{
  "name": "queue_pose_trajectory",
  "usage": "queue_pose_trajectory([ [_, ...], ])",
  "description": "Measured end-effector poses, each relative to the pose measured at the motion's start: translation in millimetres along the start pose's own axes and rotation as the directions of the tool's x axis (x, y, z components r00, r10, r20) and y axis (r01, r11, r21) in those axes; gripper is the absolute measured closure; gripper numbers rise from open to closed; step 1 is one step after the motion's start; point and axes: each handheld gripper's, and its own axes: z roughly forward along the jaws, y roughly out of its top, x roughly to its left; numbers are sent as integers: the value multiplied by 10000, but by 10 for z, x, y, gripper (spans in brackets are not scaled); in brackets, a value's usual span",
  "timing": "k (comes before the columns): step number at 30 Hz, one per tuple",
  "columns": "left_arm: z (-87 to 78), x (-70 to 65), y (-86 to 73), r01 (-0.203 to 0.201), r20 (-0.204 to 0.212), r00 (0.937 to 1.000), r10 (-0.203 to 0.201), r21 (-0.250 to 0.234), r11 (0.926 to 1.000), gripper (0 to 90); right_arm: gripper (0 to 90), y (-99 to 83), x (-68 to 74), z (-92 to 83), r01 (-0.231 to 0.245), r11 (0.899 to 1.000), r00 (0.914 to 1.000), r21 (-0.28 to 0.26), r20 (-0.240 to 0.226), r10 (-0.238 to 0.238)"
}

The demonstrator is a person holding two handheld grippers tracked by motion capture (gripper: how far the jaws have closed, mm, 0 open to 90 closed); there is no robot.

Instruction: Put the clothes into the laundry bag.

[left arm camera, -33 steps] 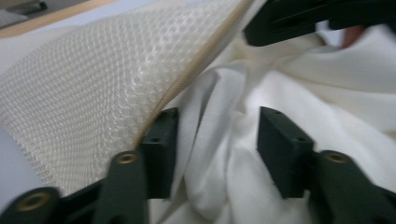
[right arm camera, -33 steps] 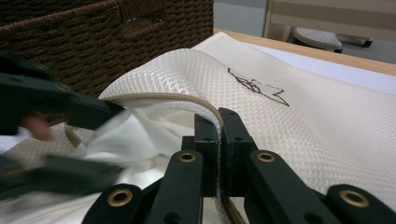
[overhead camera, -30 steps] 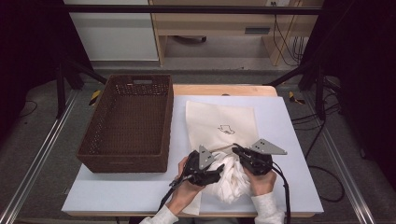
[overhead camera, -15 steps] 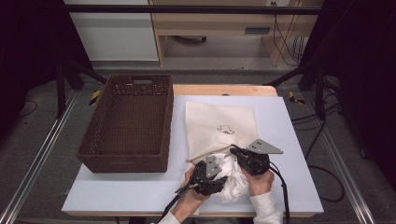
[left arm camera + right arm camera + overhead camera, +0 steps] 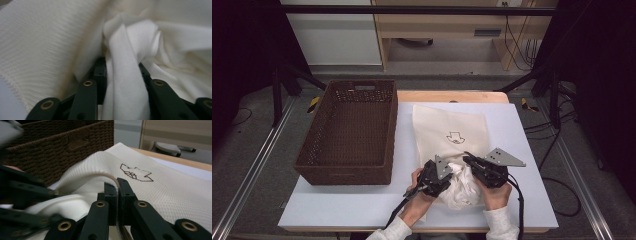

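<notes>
One white cloth (image 5: 125, 82) in left tongs (image 5: 438, 176), one bag's (image 5: 175, 192) hem in right tongs (image 5: 117, 192).

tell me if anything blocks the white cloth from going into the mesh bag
Nothing visible does. The right tongs pinch the mesh bag by its edge and lift the mouth open, and the left tongs, which have just been closing, grip the white cloth right at that opening.

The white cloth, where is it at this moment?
In the high view, the white cloth lies bunched at the table's near edge, at the mouth of the cream bag, between the left gripper and right gripper.
</notes>
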Motion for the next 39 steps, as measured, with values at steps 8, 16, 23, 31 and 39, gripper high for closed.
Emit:
queue_pose_trajectory([
  [8, 9, 34, -45, 340, -48, 9994, -341, -184, 9993, 487, 874, -24, 9, 49, 19, 9998, 10000, 195, 1, -19],
  [16, -464, -33, -99, 2, 670, 9977, 27, -436, 9990, 241, 873, -93, 11, 141, 112, 9984, 9999, 550, 66, -116],
  [23, -293, -169, -422, 202, 1470, 9888, -273, 496, 9986, 238, 872, -120, 30, 187, 161, 9977, 9998, 664, 79, -167],
  [31, -256, -204, -320, 321, 1917, 9811, -271, -231, 9992, 678, 873, -146, 23, 222, 57, 9968, 10000, 793, -27, -55],
  [39, -299, -182, -32, 451, 1708, 9848, -309, -798, 9958, 711, 874, -77, -1, 120, 27, 9991, 10000, 422, -86, -23],
])
